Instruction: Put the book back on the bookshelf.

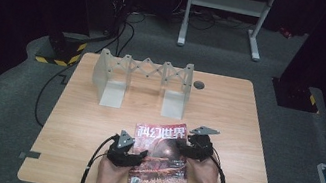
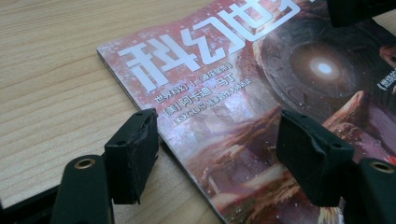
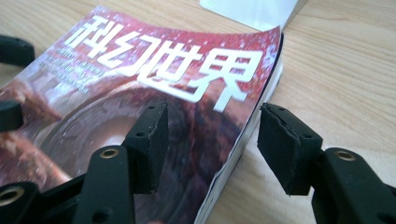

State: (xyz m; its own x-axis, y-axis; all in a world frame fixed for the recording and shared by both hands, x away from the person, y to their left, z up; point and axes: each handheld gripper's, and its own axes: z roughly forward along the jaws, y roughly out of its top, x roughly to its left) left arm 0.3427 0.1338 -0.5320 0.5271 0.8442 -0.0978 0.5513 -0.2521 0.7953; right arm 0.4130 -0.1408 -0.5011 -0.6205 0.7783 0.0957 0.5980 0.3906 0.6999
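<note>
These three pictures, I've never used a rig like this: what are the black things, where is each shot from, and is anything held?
A person holds a two-jaw gripper in each hand. The high view looks down on the wooden table: left gripper, right gripper, a red magazine lying flat between them, and a grey expanding rack farther back. The other two cameras ride on the grippers and look along their black jaws. Each gripper straddles one side edge of the magazine with its jaws open, so nothing is held.

Seen from above: red-covered magazine flat near front edge of wooden worktop. Left tool at its left edge, right tool at its right edge, 1 hand behind each. Grey expanding rack upright farther back.
</note>
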